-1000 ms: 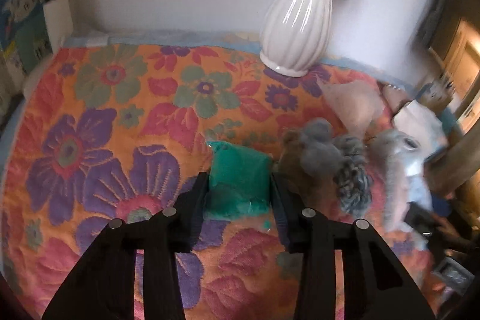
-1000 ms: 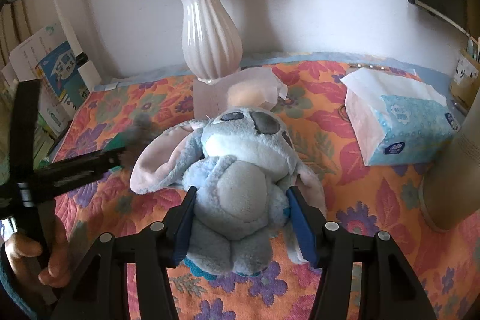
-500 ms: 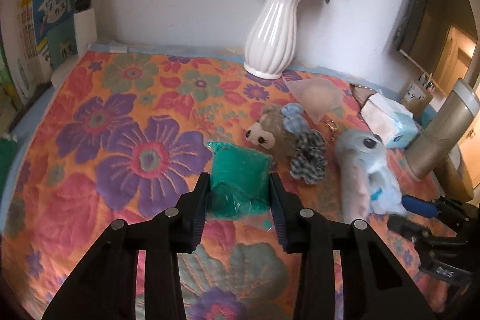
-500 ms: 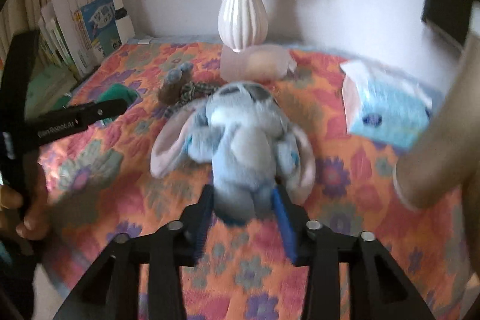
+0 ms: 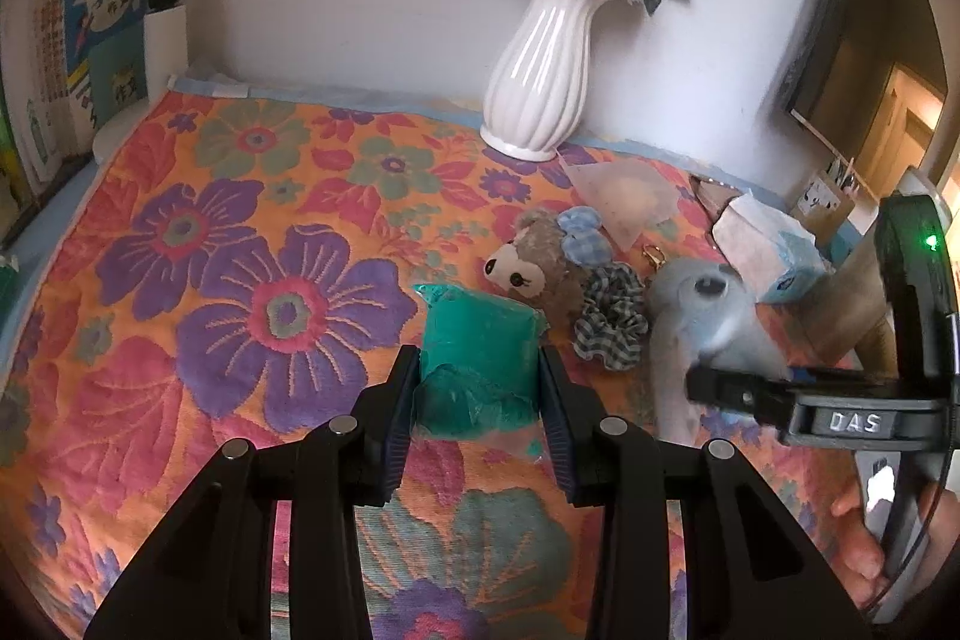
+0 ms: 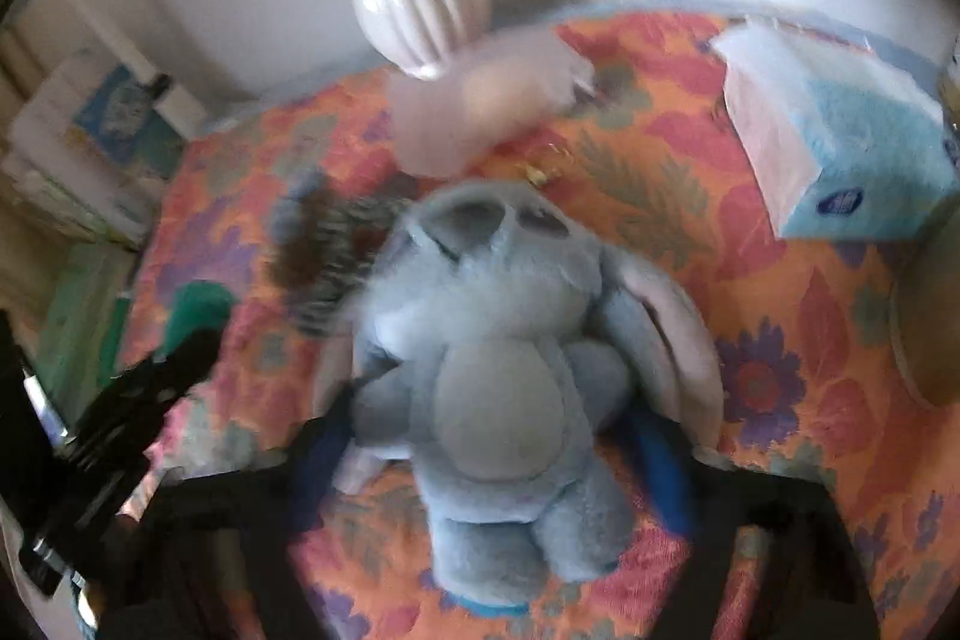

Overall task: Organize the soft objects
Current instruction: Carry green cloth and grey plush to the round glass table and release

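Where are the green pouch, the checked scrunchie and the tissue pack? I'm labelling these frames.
green pouch (image 5: pixel 477 340), left wrist view, on its flat upper face.
checked scrunchie (image 5: pixel 612 319), left wrist view, on its ruffled ring.
tissue pack (image 6: pixel 840 136), right wrist view, on its top face.

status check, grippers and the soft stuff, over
Left gripper shut on green pouch. Right gripper jaws opening, blue plush between them on the floral cloth. Nothing in the way.
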Available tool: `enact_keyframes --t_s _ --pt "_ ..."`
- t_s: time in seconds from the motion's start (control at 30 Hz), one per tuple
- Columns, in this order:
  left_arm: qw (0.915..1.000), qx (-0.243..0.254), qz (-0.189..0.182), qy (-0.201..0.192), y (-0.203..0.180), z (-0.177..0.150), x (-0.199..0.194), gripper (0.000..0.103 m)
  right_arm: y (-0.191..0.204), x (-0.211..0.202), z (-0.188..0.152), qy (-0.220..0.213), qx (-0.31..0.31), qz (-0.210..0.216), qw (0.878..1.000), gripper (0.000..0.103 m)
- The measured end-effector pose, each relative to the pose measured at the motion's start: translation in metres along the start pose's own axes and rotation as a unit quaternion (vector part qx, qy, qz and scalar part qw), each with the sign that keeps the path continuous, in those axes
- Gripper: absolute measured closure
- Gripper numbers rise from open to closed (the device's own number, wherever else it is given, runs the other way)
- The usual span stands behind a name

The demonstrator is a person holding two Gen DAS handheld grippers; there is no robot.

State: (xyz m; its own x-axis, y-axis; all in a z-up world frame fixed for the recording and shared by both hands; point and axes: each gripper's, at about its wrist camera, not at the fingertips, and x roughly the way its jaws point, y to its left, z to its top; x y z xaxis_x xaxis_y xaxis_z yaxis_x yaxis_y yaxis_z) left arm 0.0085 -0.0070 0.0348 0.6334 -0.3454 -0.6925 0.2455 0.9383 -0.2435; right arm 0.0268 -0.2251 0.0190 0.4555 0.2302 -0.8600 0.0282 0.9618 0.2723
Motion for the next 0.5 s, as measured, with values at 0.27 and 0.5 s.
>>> enact_keyframes --t_s 0.27,0.5 --pt "0.9994 0.032 0.006 -0.01 -0.016 0.001 -0.006 0.068 -0.006 -0.022 -0.013 -0.024 -0.001 0.029 0.999 0.055" --pt "0.997 0.057 -0.043 -0.029 -0.058 0.02 -0.024 0.068 -0.02 -0.054 -0.018 -0.036 0.022 0.016 0.999 0.055"
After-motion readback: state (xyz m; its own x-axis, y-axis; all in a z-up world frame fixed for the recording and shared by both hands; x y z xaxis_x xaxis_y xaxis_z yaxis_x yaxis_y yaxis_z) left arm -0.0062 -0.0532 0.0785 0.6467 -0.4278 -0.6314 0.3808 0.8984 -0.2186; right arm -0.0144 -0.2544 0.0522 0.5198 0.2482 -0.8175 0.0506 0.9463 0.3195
